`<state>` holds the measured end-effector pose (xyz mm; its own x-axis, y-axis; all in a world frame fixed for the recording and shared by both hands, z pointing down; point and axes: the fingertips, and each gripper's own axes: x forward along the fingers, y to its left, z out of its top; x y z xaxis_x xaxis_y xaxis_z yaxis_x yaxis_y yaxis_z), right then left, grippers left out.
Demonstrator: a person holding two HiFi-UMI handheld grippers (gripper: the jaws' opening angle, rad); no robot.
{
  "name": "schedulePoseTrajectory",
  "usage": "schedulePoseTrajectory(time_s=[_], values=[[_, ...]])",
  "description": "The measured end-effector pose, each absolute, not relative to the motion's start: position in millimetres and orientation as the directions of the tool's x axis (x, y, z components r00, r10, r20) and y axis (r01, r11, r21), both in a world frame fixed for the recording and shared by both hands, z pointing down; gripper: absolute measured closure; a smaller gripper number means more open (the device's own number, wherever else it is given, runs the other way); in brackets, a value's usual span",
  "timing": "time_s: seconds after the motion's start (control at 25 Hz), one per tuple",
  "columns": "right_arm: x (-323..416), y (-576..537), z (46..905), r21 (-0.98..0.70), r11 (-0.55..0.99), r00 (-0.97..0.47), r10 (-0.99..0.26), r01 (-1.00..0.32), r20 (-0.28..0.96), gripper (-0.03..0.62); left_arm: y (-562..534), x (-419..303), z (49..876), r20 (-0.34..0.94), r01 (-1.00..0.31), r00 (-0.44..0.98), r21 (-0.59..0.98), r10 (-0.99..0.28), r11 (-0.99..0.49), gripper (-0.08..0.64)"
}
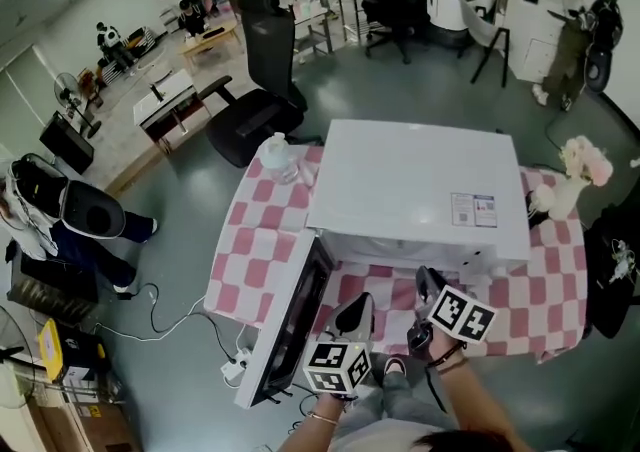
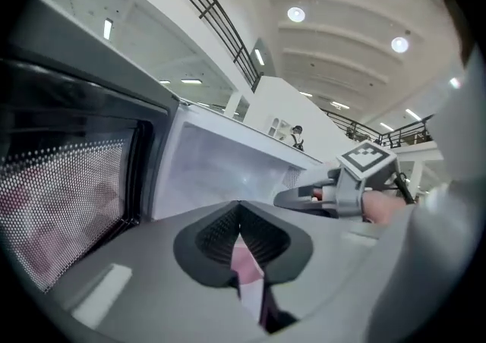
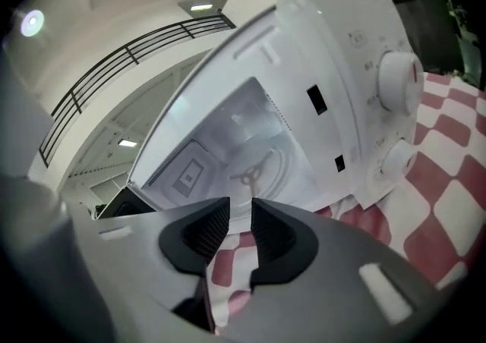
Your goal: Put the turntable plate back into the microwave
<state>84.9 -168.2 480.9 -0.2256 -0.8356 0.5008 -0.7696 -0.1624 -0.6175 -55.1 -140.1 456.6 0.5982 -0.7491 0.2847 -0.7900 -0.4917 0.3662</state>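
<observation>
The microwave (image 1: 415, 180) is set on a table under a pink-and-white checked cloth (image 1: 255, 240). Its door (image 1: 290, 325) is swung wide open at the left, reaching out past the table edge. A clear bottle (image 1: 280, 158) is placed just beside the microwave's far left corner, and a vase of pale flowers (image 1: 575, 175) near its right side. A black office chair (image 1: 262, 80) is seen beyond the table. A white cable (image 1: 170, 325) is trailed across the floor to a power strip (image 1: 235, 370) below the door.

Both tools are held in front of the open cavity, with only the cloth between them and the opening. The left gripper (image 1: 358, 308) is closed, its tips pressed together on nothing. The right gripper (image 3: 240, 212) is held with a narrow gap between its jaws — nothing is gripped there either.

In the right gripper view, a three-armed hub (image 3: 248, 175) is seen on the cavity floor, with a curved rim around it that is taken to be the turntable plate (image 3: 282, 158). The glass is clear and the cavity pale, so it cannot be settled whether it is seated. From the head view the cavity is hidden under the microwave's top, and the two dials (image 3: 399, 80) are made out only from the right gripper view.
</observation>
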Motion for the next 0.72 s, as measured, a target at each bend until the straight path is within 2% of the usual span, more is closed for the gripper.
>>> schedulePoseTrajectory(time_s=[0.36, 0.52, 0.72], values=[[95, -142, 448, -0.536, -0.081, -0.214, -0.859, -0.84, 0.465, 0.503, -150, -57, 437, 0.273, -0.795, 0.592, 0.348, -0.758, -0.496, 0.56], [100, -134, 436, -0.52, -0.064, -0.207, -0.871, -0.852, 0.446, 0.549, -157, -57, 426, 0.267, -0.8, 0.586, 0.34, -0.765, -0.494, 0.56], [106, -124, 420, -0.459, -0.047, -0.173, -0.888, -0.887, 0.426, 0.566, -168, -55, 417, 0.273, -0.812, 0.571, 0.326, -0.774, -0.484, 0.56]])
